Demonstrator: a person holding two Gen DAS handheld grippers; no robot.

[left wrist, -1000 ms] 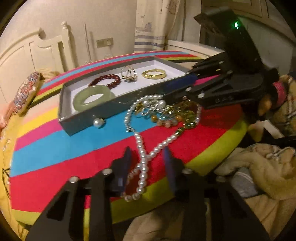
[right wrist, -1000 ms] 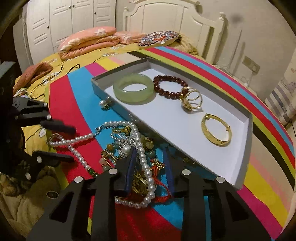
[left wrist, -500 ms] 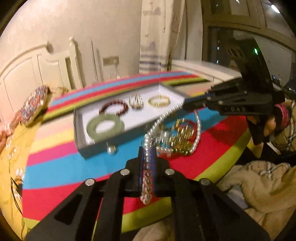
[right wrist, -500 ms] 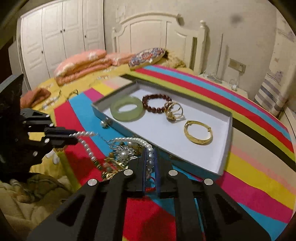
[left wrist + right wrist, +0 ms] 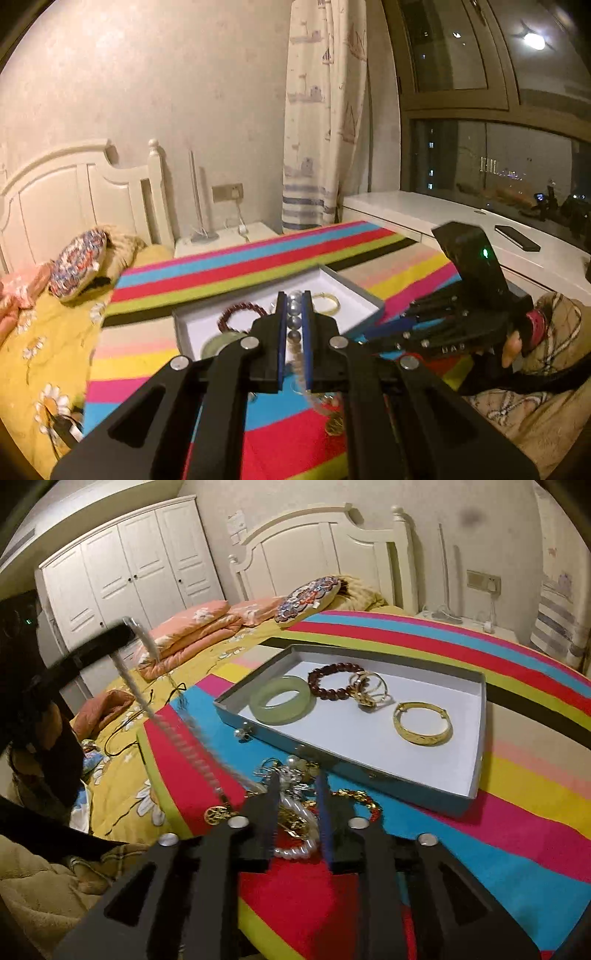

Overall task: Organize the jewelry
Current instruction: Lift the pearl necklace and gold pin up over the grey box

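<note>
Clamping hard, the left gripper (image 5: 294, 314) has its flat blue-edged pads squeezed on a strand of round, glossy white pearls (image 5: 294, 318), and in the right view the strand (image 5: 173, 734) stretches, blurred, up to its raised tip on the left, clear of the striped woven cloth (image 5: 424, 834). The right gripper (image 5: 297, 805) hovers over the knotted heap of gold chain, red cord and pearls (image 5: 295, 812); its jaws have just been parting and now stand slightly apart, gripping nothing. Beyond the heap sits the shallow grey cardboard tray (image 5: 476, 760), holding a smooth pale-green jade bangle (image 5: 280, 699), a dark red beaded bracelet (image 5: 330, 681), interlocked thin gold rings (image 5: 367, 688) and a broad gold bangle (image 5: 423, 722).
</note>
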